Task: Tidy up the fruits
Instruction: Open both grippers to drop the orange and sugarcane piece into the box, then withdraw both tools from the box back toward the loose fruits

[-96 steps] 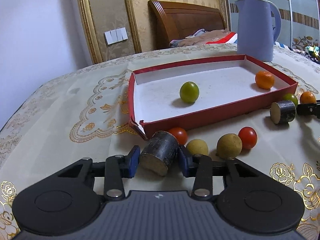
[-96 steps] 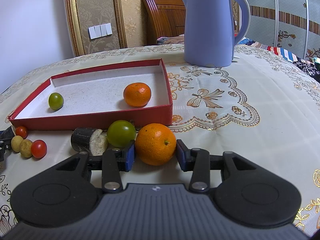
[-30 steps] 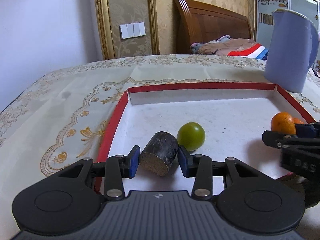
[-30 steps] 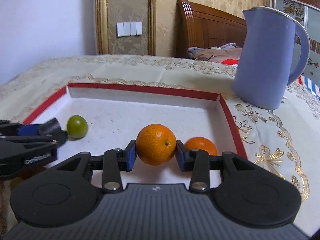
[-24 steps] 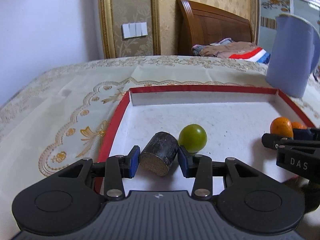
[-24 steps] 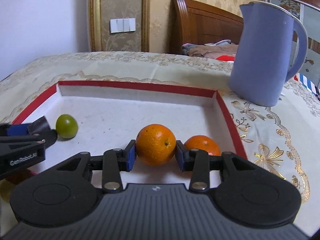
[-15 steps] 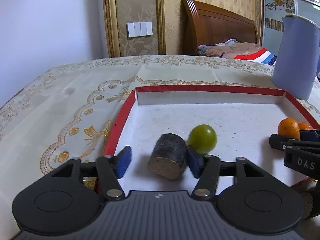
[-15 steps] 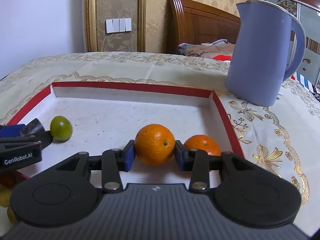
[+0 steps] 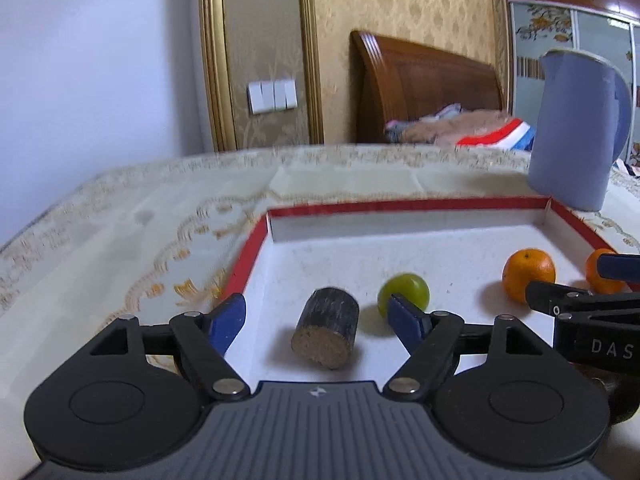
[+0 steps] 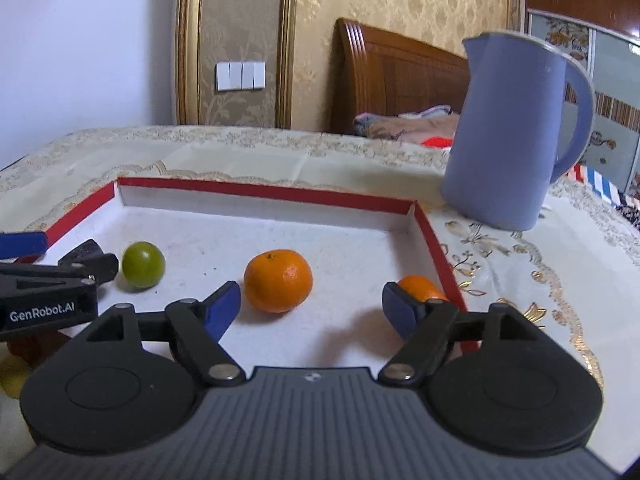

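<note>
A red-rimmed tray with a white floor holds the fruit. A dark cylindrical chunk lies on the tray floor between the spread fingers of my open left gripper. A green fruit sits just beyond it. My right gripper is open; an orange rests on the tray just ahead of its left finger. A second orange sits behind its right finger by the tray's right wall. The tray, the green fruit and the left gripper show in the right wrist view.
A blue kettle stands on the tablecloth behind the tray's right corner, also in the right wrist view. Red and yellow fruit parts show at the left edge under the left gripper. A wooden headboard stands beyond the table.
Both grippers have opened. The left let go of the dark chunk and the right let go of the orange; both now rest on the tray floor. Both grippers have drawn back slightly.
</note>
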### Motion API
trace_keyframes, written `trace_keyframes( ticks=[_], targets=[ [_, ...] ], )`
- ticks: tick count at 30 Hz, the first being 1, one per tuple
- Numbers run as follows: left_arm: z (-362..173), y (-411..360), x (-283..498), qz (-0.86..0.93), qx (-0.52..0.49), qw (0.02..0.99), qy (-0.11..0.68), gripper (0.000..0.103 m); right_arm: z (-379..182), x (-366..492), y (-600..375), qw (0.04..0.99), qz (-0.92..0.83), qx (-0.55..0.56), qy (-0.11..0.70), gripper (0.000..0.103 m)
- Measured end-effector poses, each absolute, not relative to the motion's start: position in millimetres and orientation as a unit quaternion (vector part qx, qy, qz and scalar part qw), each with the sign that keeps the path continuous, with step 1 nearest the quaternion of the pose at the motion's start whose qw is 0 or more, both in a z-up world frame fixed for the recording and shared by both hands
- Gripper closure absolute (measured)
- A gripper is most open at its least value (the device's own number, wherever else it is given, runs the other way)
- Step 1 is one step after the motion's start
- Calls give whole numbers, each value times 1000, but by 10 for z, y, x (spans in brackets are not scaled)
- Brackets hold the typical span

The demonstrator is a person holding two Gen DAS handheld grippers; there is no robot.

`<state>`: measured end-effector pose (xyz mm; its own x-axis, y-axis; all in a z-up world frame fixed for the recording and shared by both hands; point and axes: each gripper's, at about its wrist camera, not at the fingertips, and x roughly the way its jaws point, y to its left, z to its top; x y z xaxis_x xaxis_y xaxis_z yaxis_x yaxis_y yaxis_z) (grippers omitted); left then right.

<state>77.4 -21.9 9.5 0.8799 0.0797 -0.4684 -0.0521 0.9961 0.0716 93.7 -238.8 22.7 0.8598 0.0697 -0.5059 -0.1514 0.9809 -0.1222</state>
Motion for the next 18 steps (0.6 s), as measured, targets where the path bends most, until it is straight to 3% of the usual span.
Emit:
trace_keyframes(
  ticks=[4,18],
  targets=[
    [140,-189,650,38,25,973,224,20,260,788,-2463,969,43,-73,234,8],
    [162,-15,372,26,-13,970,242,20,350,322,-2728,977,49,-36,205,0]
  ],
)
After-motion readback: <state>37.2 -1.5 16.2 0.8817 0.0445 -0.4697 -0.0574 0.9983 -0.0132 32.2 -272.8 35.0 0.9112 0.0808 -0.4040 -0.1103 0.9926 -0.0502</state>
